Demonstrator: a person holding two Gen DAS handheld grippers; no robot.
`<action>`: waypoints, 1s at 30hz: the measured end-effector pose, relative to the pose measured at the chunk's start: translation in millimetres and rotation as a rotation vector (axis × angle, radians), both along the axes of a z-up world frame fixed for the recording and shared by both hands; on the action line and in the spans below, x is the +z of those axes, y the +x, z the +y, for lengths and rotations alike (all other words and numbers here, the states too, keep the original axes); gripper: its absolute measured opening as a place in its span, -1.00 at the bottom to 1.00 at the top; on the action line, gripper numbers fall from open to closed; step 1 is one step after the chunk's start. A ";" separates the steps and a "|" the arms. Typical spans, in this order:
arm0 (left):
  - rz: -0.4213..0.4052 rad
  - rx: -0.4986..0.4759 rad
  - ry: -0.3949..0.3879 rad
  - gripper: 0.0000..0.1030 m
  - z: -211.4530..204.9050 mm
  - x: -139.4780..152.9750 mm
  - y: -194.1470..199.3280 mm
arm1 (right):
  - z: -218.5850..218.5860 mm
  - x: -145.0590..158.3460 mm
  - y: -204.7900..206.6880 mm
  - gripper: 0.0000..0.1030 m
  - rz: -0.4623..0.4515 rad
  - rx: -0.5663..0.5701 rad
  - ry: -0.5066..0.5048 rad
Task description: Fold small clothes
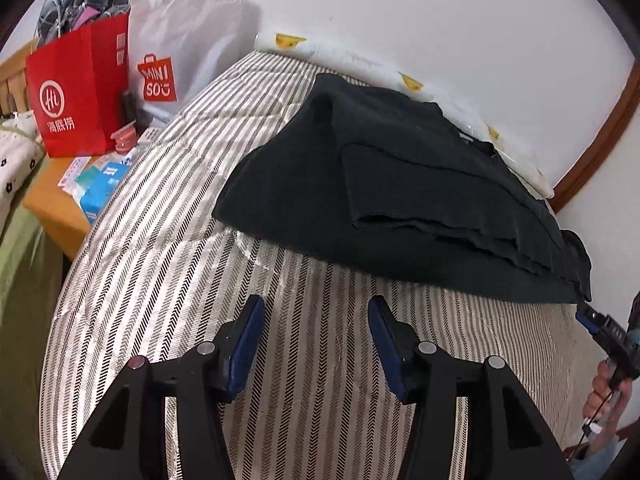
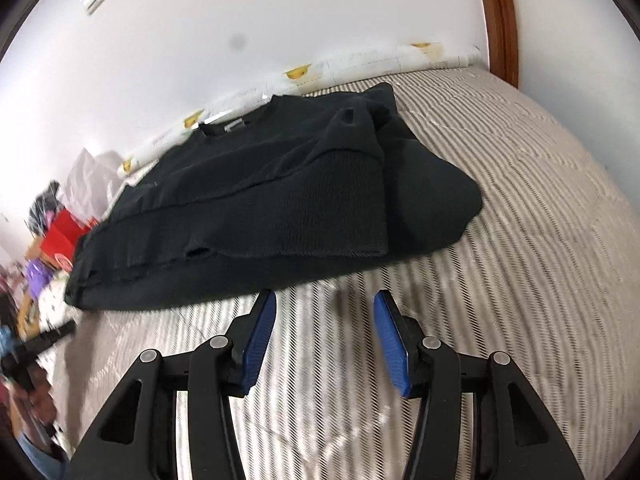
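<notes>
A black knit sweater [image 1: 400,184] lies partly folded on the striped bed cover [image 1: 168,264], its sleeves laid over the body. My left gripper [image 1: 316,308] is open and empty, hovering over the cover a short way in front of the sweater's hem. In the right wrist view the sweater [image 2: 280,192] lies just ahead of my right gripper [image 2: 325,304], which is open and empty above the cover [image 2: 520,220]. The right gripper also shows at the right edge of the left wrist view [image 1: 596,320].
A red paper bag [image 1: 80,92] and a white Miniso bag [image 1: 180,48] stand on a wooden side table [image 1: 52,200] left of the bed. A white duck-print roll [image 1: 400,76] lies along the wall. A wooden frame [image 2: 498,20] stands at the right.
</notes>
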State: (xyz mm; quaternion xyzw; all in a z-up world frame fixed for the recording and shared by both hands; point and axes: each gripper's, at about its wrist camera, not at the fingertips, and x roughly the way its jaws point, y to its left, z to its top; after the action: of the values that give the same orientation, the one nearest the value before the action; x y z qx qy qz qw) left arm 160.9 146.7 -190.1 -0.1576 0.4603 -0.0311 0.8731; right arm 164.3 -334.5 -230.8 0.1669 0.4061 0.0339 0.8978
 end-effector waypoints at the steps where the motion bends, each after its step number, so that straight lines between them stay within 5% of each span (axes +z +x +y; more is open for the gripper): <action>1: 0.000 -0.002 -0.009 0.03 0.0 -0.4 0.6 | -0.4 0.3 2.0 0.00 -0.005 -0.010 0.016; 15: -0.036 0.026 -0.080 0.08 0.5 -4.5 28.4 | -19.7 -11.3 19.5 0.10 -0.009 -0.168 0.190; 25: -0.041 0.022 -0.018 0.07 -10.9 -5.1 53.0 | -22.1 -16.9 45.1 0.27 0.016 -0.201 0.236; 28: -0.041 0.025 -0.069 -0.07 -6.9 -4.3 55.9 | -22.2 -17.1 50.2 0.27 0.007 -0.202 0.242; 30: -0.046 0.021 -0.077 -0.34 -7.6 -3.6 56.2 | -23.6 -16.6 51.8 0.09 -0.001 -0.193 0.248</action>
State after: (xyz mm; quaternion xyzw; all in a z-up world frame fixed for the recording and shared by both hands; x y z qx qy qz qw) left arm 217.1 139.1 -193.7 -0.1950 0.4368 -0.0432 0.8771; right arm 216.2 -358.1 -247.4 0.3148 0.3803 -0.0027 0.8696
